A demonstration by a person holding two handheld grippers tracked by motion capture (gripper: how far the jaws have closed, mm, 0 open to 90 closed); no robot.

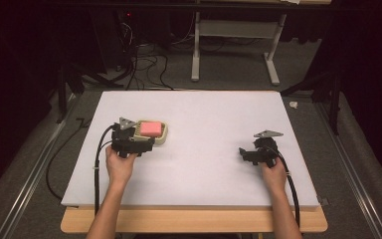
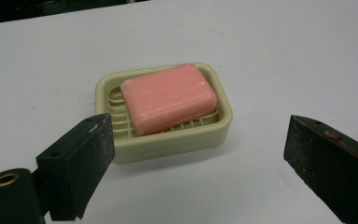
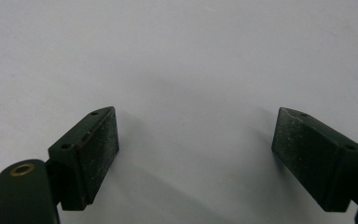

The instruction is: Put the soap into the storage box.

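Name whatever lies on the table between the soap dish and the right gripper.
Nothing: in the high view, only bare white table lies between the soap dish and the right gripper.

A pink soap bar [image 2: 169, 98] is lying flat, slightly askew, in a cream ribbed soap dish [image 2: 193, 138], toward the table's [image 1: 219, 114] left edge.

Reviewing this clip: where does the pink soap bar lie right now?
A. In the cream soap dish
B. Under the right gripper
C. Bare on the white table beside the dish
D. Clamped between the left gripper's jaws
A: in the left gripper view the pink soap bar lies on the ribbed floor of the cream soap dish, and the left gripper stands open short of the dish.
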